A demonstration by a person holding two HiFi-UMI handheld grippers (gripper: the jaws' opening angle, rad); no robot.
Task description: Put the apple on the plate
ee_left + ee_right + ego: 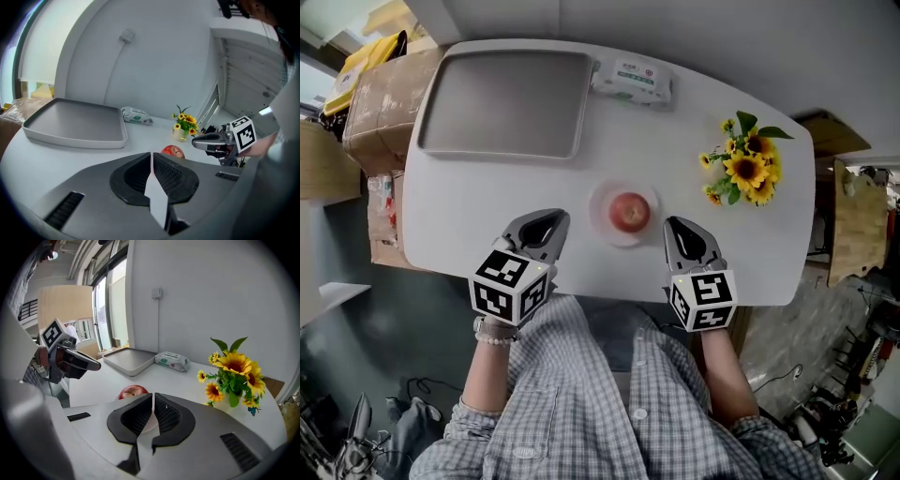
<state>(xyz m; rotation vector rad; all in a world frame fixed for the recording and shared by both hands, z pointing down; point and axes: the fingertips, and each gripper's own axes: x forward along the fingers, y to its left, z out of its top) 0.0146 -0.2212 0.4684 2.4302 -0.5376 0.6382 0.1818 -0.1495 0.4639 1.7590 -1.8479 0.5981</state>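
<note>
the apple [629, 212] sits on the small pale plate [598, 223], near the front edge of the white table [487, 202] and about midway along it. it rests upright, stem dimple up, and nothing touches it. the left gripper [551, 218] and the right gripper [675, 225] flank the plate, each just beside it, tips angled down toward the tabletop. in the left gripper view its jaws are pressed together with nothing between them, and the apple [173, 151] peeks over them. in the right gripper view the jaws are likewise clenched and empty, the apple [132, 392] just behind them. farther back a grey tray [502, 98] lies at the left, with a pack of wipes [632, 80] just to its right. a bunch of sunflowers [748, 169] stands at the right end. a cardboard box [380, 98] sits off the table's left end.
</note>
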